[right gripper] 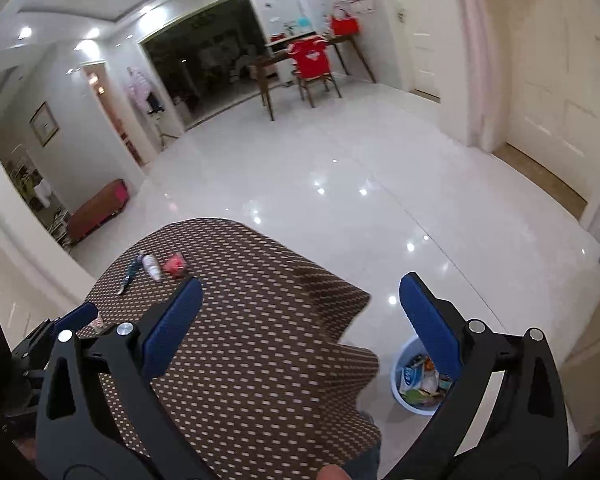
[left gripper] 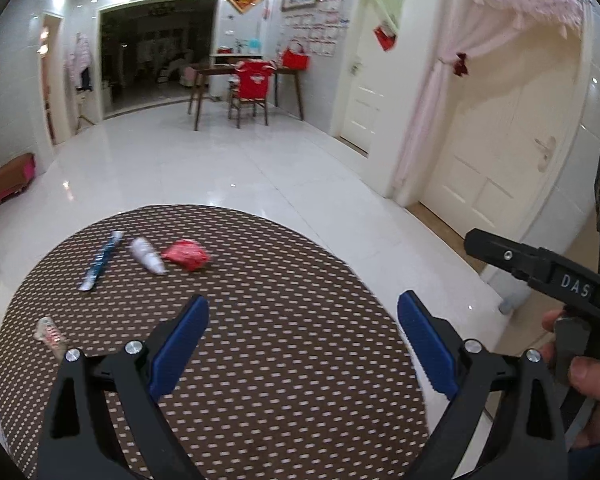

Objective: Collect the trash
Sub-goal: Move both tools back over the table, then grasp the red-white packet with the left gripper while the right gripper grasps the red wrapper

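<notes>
A round table (left gripper: 260, 360) with a brown dotted cloth holds trash at its far left: a blue wrapper (left gripper: 100, 262), a white crumpled wrapper (left gripper: 148, 255), a red crumpled wrapper (left gripper: 186, 255) and a clear wrapper (left gripper: 50, 334) near the left edge. My left gripper (left gripper: 303, 320) is open and empty above the table's middle. My right gripper (right gripper: 300, 300) is open and empty over the table's right edge; it also shows in the left wrist view (left gripper: 540, 268). A light blue bin (right gripper: 416, 380) with trash inside stands on the floor right of the table. The wrappers also show in the right wrist view (right gripper: 174, 264).
Glossy white tiled floor (left gripper: 240, 172) stretches beyond the table. A wooden table and a chair with a red cover (left gripper: 254, 84) stand far back. A low bench (left gripper: 8, 180) is at the left. White doors (left gripper: 496, 152) are at the right.
</notes>
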A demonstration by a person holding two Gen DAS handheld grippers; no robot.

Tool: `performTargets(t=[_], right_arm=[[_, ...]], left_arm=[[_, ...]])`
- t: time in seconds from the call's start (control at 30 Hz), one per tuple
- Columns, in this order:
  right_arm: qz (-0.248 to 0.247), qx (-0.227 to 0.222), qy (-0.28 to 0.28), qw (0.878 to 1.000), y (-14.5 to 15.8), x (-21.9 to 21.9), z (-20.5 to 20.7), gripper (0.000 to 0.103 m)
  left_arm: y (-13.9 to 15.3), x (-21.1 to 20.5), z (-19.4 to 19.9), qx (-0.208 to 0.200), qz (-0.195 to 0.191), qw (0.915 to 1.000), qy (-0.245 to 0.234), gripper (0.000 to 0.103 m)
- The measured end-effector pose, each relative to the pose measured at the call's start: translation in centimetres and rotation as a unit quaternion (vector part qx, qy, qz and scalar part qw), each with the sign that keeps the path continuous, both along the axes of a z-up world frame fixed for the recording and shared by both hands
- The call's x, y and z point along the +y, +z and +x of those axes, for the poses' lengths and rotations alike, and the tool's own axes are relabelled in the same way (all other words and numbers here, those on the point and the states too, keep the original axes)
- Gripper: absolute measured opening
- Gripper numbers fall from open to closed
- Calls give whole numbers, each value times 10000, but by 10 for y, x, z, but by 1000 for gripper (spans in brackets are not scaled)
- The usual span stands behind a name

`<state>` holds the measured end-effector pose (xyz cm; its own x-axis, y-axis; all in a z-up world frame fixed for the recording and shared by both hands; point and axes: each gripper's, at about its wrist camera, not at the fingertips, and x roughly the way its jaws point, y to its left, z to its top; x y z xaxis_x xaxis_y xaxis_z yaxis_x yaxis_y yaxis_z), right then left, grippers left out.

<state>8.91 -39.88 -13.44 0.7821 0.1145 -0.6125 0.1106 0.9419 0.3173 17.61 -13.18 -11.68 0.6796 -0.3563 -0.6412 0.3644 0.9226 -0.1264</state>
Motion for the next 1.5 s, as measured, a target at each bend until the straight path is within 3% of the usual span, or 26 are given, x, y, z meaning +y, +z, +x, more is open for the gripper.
performTargets(t=[0.27,0.5,1.0,1.33,1.5], right_arm=[[-132,-171,509,9985,17,58,20,97],[-256,-159,916,9953,15,99,35,97],[-442,187,1519,9872,-19,164,73,97],[-507,566,1672,9830,-59,181,121,97],[-589,795,1763,9794,-85,184,154,97]], left_arm=[[5,66,-3,-83,-200,9980,600,93],[-4,117,-5,-84,-170,9934,1130,93],[-48,220,10,306,-99,9680,2490,93],[-90,245,49,780,33,9565,2812,93],[-105,242,68,1022,120,9590,2641,66]])
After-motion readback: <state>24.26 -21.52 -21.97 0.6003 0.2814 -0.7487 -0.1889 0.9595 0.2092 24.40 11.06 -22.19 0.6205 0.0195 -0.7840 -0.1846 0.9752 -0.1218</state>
